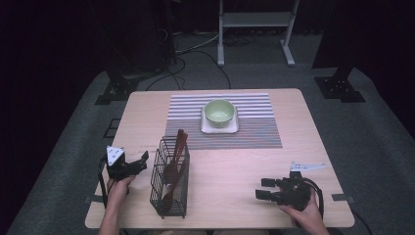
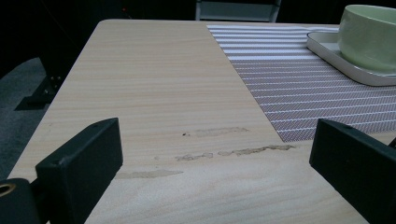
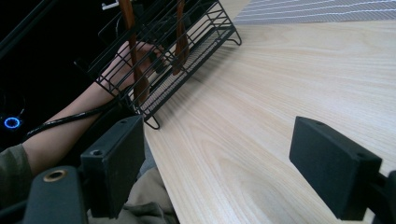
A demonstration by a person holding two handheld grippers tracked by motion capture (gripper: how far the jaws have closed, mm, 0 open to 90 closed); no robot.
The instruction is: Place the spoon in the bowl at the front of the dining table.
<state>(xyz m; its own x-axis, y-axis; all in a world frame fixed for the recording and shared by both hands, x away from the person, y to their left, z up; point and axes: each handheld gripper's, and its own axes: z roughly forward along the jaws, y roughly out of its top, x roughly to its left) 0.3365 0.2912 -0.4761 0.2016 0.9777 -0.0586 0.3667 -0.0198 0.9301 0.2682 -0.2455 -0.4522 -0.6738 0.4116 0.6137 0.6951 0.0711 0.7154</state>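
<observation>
A black wire basket [image 1: 169,182] stands at the front left of the wooden table [image 1: 244,166], with brown wooden utensils [image 1: 177,151] upright in it. My left gripper [image 1: 139,164] rests just left of the basket and is open. In the left gripper view its jaws [image 2: 217,140] frame only bare tabletop. At the front right, my right gripper [image 1: 262,188] points left toward the basket. In the right gripper view it [image 3: 219,140] stands open and empty, and the basket [image 3: 196,46] with its utensils [image 3: 133,56] lies beyond it. A green bowl [image 1: 219,111] sits on a white square plate [image 1: 219,129].
A striped placemat [image 1: 254,132] lies under the plate across the far half of the table. Faint smears [image 2: 233,151] mark the wood near the mat's corner. Black stand bases [image 1: 115,88] [image 1: 340,85] and a white frame [image 1: 254,29] stand on the grey floor behind.
</observation>
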